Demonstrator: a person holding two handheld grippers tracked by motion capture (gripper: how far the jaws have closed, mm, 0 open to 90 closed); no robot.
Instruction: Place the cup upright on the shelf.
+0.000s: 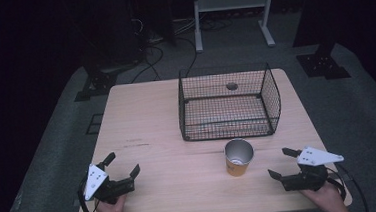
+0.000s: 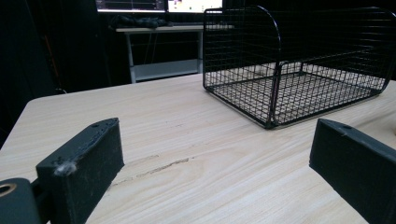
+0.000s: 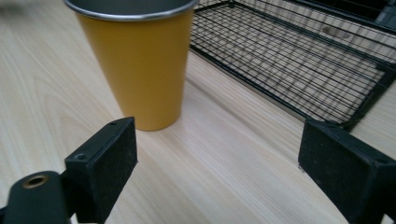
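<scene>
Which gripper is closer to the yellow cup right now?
Right. The right gripper sits just beside the yellow cup, jaws open toward it; the left gripper is far across the table.

I am seeing my left gripper (image 1: 123, 164) wearing a black body, a pale grey three-cornered plate dotted with small holes, and a black cable looping out at six o'clock. My right gripper (image 1: 283, 162) is showing the same; its blocky jaws are carrying screw holes.
</scene>
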